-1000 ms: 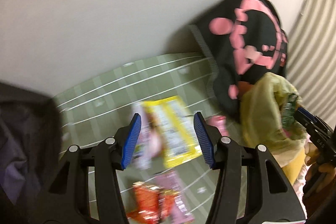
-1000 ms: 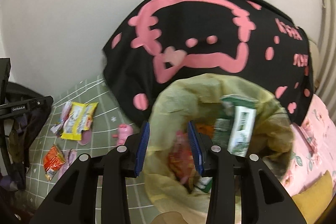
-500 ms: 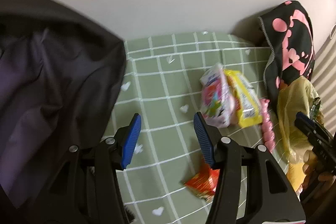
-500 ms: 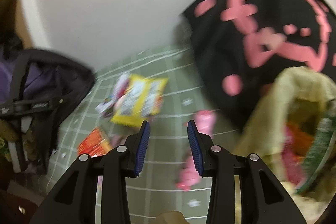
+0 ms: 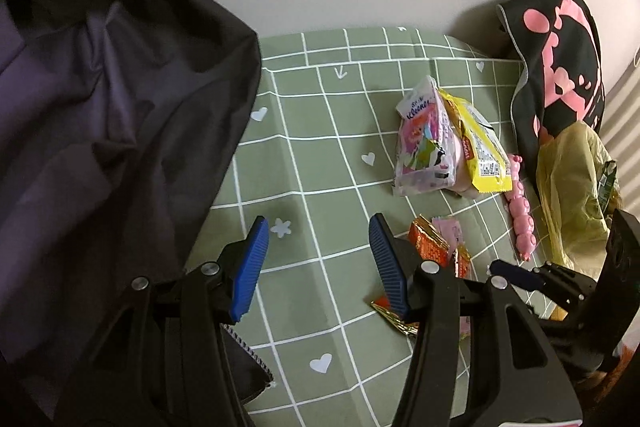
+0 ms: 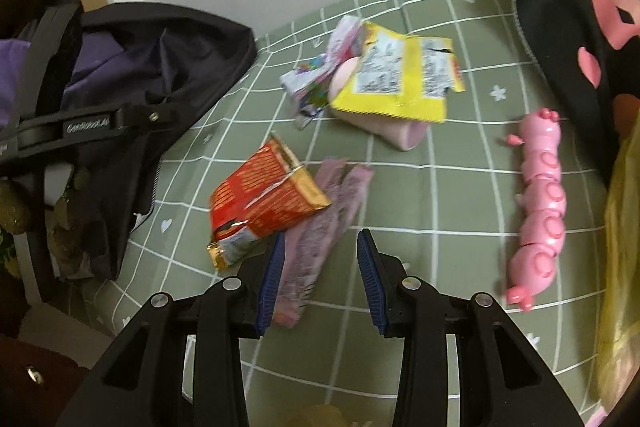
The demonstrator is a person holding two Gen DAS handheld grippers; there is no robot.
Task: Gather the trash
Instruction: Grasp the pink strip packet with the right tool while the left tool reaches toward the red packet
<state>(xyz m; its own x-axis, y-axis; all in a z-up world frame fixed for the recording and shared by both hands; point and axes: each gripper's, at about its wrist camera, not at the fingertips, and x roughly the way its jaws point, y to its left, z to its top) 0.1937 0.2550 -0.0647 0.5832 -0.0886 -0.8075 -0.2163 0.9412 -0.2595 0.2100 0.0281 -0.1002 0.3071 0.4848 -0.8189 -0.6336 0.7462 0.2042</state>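
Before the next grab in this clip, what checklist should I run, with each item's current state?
1. Right tool open and empty: ok.
2. Left tool open and empty: ok.
3. Pale purple wrapper lies just ahead of the right tool, partly between its tips: ok.
4. Red wrapper overlaps the purple one, so both may lift together: not ok.
5. Yellow trash bag mouth open: cannot tell.
6. Pink toy lies apart from the wrappers: ok.
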